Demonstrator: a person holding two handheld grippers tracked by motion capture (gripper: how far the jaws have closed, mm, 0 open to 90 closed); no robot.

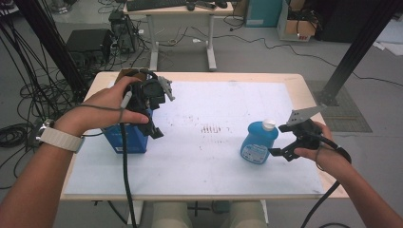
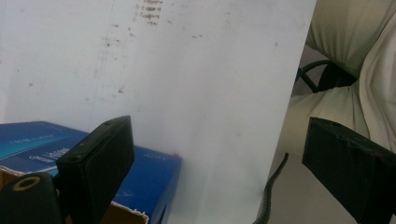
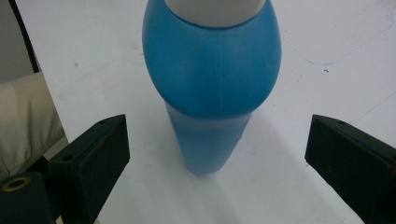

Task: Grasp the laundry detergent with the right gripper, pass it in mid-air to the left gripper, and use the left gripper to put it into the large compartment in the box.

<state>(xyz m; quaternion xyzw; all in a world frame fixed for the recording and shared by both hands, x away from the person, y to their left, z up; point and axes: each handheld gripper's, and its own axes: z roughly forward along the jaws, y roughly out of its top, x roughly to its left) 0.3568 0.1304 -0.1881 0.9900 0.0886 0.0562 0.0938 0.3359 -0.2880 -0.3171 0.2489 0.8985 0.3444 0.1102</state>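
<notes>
Ample bare table (image 1: 199, 156) between box (image 1: 128, 138), bottle (image 1: 258, 141)

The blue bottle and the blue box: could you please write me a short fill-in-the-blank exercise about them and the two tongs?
1. The blue bottle has a cap of ____ colour.
2. The right tongs are ____, with the bottle between the jaws but untouched.
3. The blue box sits below the ____ tongs.
4. Bottle and box stand on a ____ table.

Missing words: white; open; left; white
</notes>
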